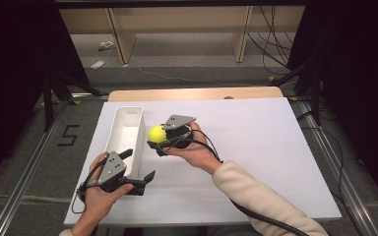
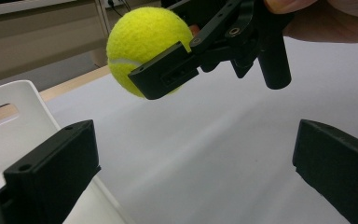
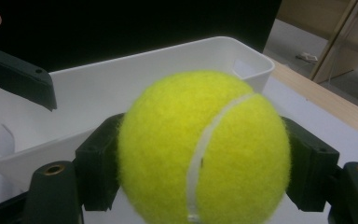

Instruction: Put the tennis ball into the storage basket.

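A yellow tennis ball [image 1: 156, 133] is held just above the white board, right beside the long white bin [image 1: 128, 115]. My right gripper [image 1: 158, 139] is shut on it; in the right gripper view the ball [image 3: 205, 149] sits between both black jaws with the bin [image 3: 121, 79] just behind. My left gripper [image 1: 139, 164] stands open at the bin's near end, one jaw over the rim, nothing between its jaws. The left gripper view looks between its wide jaws [image 2: 191, 172] up at the ball [image 2: 140, 42] and one jaw of the right gripper [image 2: 168, 70].
A white foam board [image 1: 266, 147] covers the wooden table [image 1: 197, 93]; its right half is bare. The bin looks empty inside. Beyond the table are wooden shelf legs [image 1: 120, 39] and cables [image 1: 270, 44] on the floor.
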Tool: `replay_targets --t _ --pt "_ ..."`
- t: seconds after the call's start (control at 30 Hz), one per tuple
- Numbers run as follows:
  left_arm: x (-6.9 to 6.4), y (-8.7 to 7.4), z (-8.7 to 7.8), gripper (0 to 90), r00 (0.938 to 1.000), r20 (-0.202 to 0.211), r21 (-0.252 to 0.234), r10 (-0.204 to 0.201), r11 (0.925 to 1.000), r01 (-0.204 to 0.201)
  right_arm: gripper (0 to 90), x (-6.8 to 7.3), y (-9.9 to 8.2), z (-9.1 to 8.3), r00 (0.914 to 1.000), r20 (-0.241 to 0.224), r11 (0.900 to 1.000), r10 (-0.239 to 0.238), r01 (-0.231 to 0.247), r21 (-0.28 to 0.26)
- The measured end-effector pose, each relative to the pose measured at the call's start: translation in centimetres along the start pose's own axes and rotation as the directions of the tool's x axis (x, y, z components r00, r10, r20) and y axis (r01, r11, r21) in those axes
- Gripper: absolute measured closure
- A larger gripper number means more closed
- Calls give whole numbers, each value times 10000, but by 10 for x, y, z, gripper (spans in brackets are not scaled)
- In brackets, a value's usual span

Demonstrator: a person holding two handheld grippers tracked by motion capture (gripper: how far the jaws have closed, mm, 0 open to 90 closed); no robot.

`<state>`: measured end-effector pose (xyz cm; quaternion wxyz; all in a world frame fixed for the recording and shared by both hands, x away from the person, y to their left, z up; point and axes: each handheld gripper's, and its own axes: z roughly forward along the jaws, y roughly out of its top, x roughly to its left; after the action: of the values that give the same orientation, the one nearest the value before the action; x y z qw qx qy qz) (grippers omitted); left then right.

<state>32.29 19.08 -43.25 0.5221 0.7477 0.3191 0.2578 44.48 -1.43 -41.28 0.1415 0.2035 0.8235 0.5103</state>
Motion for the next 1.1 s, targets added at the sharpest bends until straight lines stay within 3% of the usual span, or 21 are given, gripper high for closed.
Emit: replay_targets --t 0.27,0.3,1.1 --pt "0 0 0 0 10000 9 5 -1 10000 1 265 -1 2 1 10000 30 10000 11 -11 -49" --pt "-2 -1 0 0 9997 142 67 -212 9998 211 265 -1 3 1 10000 37 10000 6 -5 -51" --pt "0 0 0 0 10000 -54 -22 43 10000 -43 265 -1 12 5 9999 111 9999 -105 106 -92"
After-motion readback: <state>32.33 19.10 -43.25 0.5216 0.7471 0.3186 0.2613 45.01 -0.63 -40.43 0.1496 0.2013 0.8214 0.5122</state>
